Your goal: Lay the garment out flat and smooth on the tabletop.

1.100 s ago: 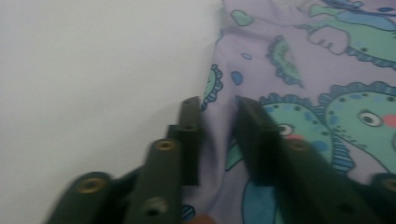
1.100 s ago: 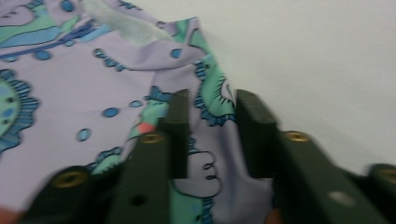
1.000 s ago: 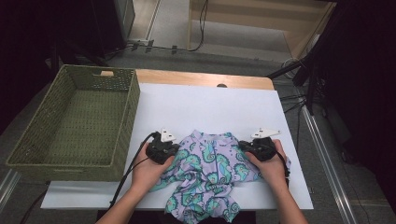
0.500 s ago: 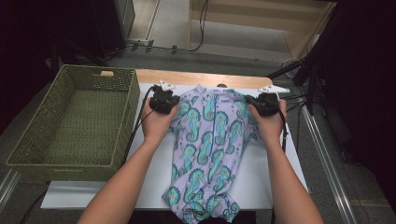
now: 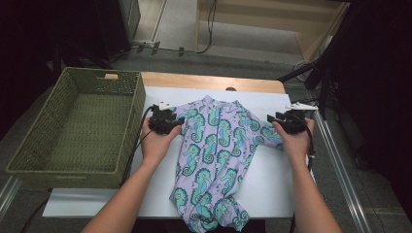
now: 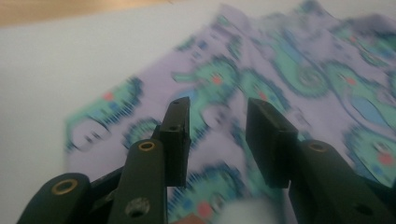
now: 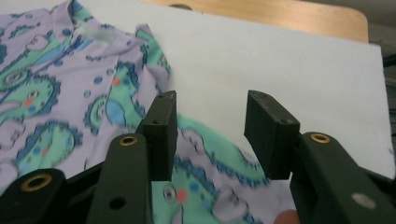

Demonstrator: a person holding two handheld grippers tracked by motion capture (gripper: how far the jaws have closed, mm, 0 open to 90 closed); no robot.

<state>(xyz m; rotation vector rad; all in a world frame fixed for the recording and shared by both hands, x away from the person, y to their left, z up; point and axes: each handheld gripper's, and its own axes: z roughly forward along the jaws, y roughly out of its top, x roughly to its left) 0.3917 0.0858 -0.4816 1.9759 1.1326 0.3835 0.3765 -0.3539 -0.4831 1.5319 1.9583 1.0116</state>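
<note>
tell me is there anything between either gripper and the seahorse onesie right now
Nothing visible. The left gripper and right gripper sit at the sleeves of the onesie, jaws just opened and apart, with only fabric lying below them on the white sheet.

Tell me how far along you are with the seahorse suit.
Done: the suit lies spread flat on the white mat, collar toward the far edge. In hand: the left gripper and right gripper sit at its two sleeves; their jaws have just been opening, and both gripper views show a gap, pads off the cloth. Left: folding it, probably, then moving it to the basket, which holds nothing yet.
</note>
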